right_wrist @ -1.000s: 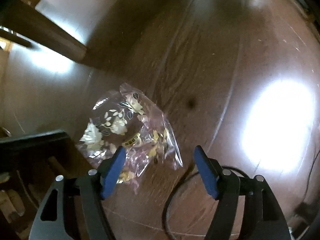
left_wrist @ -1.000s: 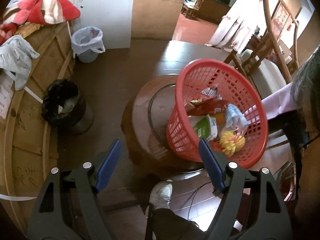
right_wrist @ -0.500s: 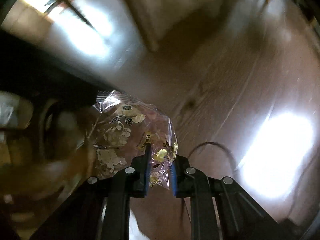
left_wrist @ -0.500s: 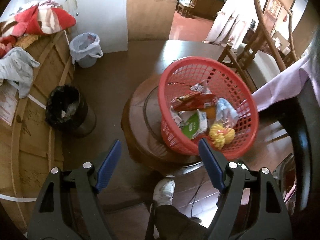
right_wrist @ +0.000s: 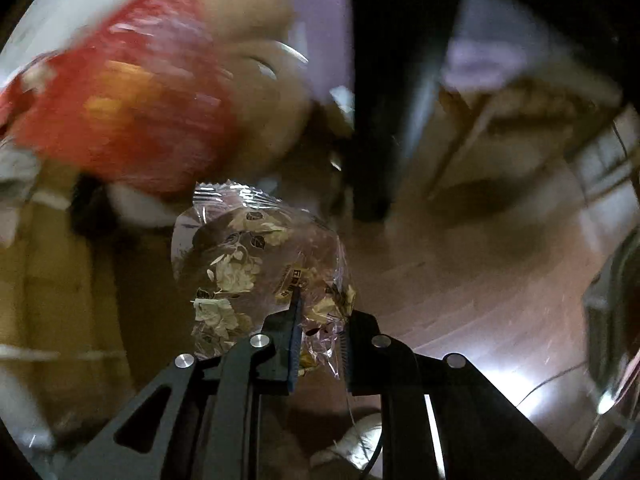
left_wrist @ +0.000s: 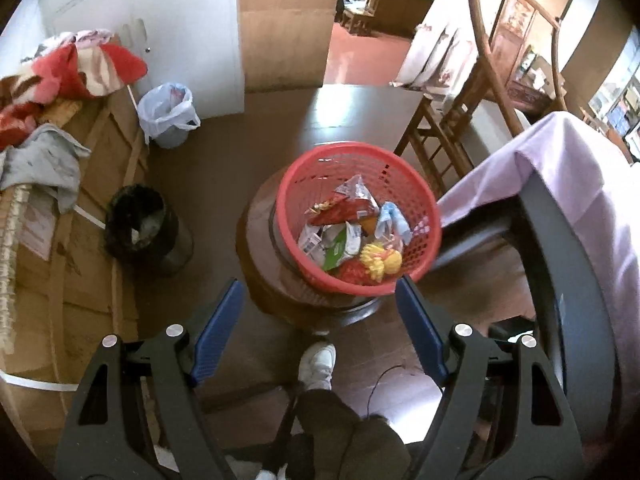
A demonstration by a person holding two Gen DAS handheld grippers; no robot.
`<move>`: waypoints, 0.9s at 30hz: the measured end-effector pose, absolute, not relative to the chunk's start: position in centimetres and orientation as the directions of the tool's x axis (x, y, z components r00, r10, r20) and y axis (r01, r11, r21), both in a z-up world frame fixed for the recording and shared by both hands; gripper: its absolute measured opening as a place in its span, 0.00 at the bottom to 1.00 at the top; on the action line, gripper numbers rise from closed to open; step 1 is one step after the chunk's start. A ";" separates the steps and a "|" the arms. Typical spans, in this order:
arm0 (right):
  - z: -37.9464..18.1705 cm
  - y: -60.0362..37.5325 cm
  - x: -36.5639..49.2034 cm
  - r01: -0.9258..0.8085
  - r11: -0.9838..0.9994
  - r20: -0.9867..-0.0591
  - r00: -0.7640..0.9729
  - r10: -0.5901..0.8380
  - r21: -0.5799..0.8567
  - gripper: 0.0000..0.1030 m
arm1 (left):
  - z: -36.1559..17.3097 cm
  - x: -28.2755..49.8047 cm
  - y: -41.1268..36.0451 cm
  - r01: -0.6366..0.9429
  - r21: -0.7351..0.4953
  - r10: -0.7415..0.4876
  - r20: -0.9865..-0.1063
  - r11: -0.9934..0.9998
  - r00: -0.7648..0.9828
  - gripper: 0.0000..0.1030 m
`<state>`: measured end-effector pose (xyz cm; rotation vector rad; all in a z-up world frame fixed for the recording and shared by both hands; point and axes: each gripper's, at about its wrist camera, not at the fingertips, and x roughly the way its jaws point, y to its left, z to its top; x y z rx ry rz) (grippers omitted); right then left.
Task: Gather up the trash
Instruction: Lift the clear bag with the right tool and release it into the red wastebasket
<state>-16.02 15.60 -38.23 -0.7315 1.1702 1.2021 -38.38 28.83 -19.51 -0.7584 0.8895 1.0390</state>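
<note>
- The right tool (right_wrist: 320,320), at the lower middle of its frame, is clenched on a clear plastic wrapper (right_wrist: 256,264) printed with pale flowers and leaves; the wrapper fans up and to the left from the pinched corner.
- Above the wrapper, in the upper left of that frame, sits a red blur (right_wrist: 120,108), too smeared to name.
- The left tool (left_wrist: 320,308) hangs released, blue fingers (left_wrist: 216,332) spread wide at the bottom of its frame, holding nothing.
- Just above and between those fingers stands a red mesh basket (left_wrist: 424,208) on a round dark wooden stool (left_wrist: 260,280); inside lie snack wrappers (left_wrist: 340,236) and a yellow ruffled piece (left_wrist: 380,260).
- Left of the stool is a black-lined bin (left_wrist: 140,224); further up is a white-bagged bin (left_wrist: 170,114).
- A lilac cloth (left_wrist: 560,184) drapes at the right edge.
- A white shoe (left_wrist: 318,364) shows on the floor at the bottom centre.
</note>
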 end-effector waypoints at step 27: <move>-2.8 11.6 -9.8 -0.977 0.112 -0.758 -0.067 0.648 0.182 0.16 | -4.2 -28.4 24.4 -0.876 -0.154 0.434 -0.821 0.456 0.370 0.72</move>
